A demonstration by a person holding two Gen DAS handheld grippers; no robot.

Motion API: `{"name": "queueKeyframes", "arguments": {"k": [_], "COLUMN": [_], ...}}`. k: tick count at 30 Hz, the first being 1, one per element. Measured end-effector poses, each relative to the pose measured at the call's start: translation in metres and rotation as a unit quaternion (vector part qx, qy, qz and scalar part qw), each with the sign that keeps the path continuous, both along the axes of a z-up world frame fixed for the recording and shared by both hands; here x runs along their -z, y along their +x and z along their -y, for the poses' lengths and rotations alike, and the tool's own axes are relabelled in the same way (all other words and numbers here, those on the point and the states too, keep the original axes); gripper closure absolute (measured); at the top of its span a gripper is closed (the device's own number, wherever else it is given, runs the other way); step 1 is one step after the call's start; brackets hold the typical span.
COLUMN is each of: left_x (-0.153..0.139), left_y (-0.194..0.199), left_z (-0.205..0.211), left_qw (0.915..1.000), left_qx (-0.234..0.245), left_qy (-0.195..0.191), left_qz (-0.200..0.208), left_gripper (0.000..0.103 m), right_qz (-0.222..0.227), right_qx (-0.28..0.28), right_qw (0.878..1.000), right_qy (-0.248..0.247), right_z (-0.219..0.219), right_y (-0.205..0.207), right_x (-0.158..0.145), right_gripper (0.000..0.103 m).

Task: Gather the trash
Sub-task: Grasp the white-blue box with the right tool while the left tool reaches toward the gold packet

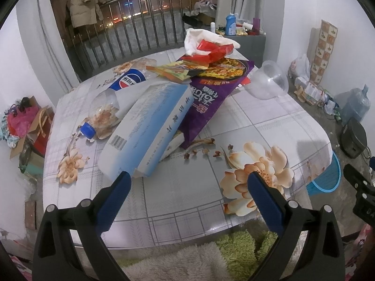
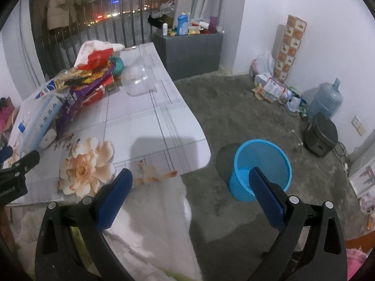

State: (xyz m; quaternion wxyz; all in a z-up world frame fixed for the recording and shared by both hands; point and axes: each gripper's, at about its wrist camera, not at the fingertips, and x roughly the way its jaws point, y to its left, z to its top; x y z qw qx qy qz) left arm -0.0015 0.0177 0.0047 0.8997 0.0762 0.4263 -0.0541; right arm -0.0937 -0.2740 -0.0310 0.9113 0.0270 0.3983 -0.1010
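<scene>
A pile of trash lies on the flower-print table (image 1: pixel 269 121): a light blue carton (image 1: pixel 150 126), a crushed Pepsi bottle (image 1: pixel 112 107), a purple noodle wrapper (image 1: pixel 211 98), red and yellow wrappers (image 1: pixel 211 51), a white cloth (image 1: pixel 201 37) and a clear plastic bowl (image 1: pixel 267 82). My left gripper (image 1: pixel 188 175) is open and empty, just in front of the carton's near end. My right gripper (image 2: pixel 189 173) is open and empty, past the table's right corner, near a blue waste basket (image 2: pixel 262 171) on the floor. The pile also shows in the right wrist view (image 2: pixel 77 86).
A grey cabinet (image 2: pixel 189 51) with bottles stands behind the table. Bags and papers (image 2: pixel 271 82), a water jug (image 2: pixel 325 100) and a dark appliance (image 2: pixel 321 135) line the right wall. Boxes and bags (image 1: pixel 25 126) sit left of the table. A fluffy rug (image 1: pixel 211 253) lies below me.
</scene>
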Motion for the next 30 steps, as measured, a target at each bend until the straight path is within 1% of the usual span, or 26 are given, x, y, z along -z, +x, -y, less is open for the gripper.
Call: {"name": "queueKeyframes", "arguments": {"k": [4, 6, 9, 13, 15, 17, 21, 23, 25, 26, 28, 30], "left_x": [-0.003, -0.006, -0.012, -0.022, -0.025, -0.026, -0.026, -0.024, -0.022, -0.021, -0.018, -0.017], "left_y": [0.004, 0.007, 0.014, 0.023, 0.028, 0.032, 0.033, 0.035, 0.037, 0.038, 0.04, 0.041], "left_z": [-0.011, -0.022, -0.043, -0.07, -0.08, -0.09, -0.104, -0.107, -0.109, -0.109, -0.112, -0.115], "left_qw": [1.0, 0.9999, 0.9994, 0.9984, 0.9983, 0.998, 0.9945, 0.9918, 0.9905, 0.9897, 0.9875, 0.986], "left_qx": [0.0, -0.009, -0.023, -0.027, -0.019, -0.001, 0.036, 0.052, 0.058, 0.063, 0.071, 0.073], "left_qy": [-0.007, -0.006, -0.017, -0.026, -0.03, -0.04, -0.081, -0.108, -0.12, -0.125, -0.138, -0.146], "left_qz": [0.001, 0.007, 0.018, 0.042, 0.046, 0.049, 0.056, 0.044, 0.033, 0.03, 0.03, 0.033], "left_gripper": [0.006, 0.006, 0.006, 0.006, 0.006, 0.006, 0.006, 0.006, 0.006, 0.006, 0.006, 0.006], "right_qz": [0.023, 0.038, 0.059, 0.091, 0.106, 0.115, 0.11, 0.101, 0.094, 0.091, 0.085, 0.073], "right_qx": [-0.007, -0.017, -0.039, -0.071, -0.077, -0.089, -0.12, -0.135, -0.152, -0.161, -0.178, -0.198], "right_qw": [1.0, 0.999, 0.997, 0.993, 0.991, 0.988, 0.983, 0.981, 0.977, 0.976, 0.971, 0.964], "right_qy": [-0.009, -0.021, -0.017, 0.016, 0.034, 0.052, 0.084, 0.098, 0.112, 0.117, 0.133, 0.165], "right_z": [-0.002, -0.009, -0.016, -0.025, -0.028, -0.032, -0.045, -0.052, -0.06, -0.063, -0.07, -0.076], "right_y": [-0.001, 0.003, 0.005, 0.013, 0.015, 0.019, 0.028, 0.032, 0.037, 0.039, 0.043, 0.053], "right_x": [-0.005, -0.01, -0.019, -0.03, -0.034, -0.037, -0.036, -0.033, -0.032, -0.032, -0.032, -0.03], "right_gripper": [0.008, 0.008, 0.008, 0.008, 0.008, 0.008, 0.008, 0.008, 0.008, 0.01, 0.018, 0.024]}}
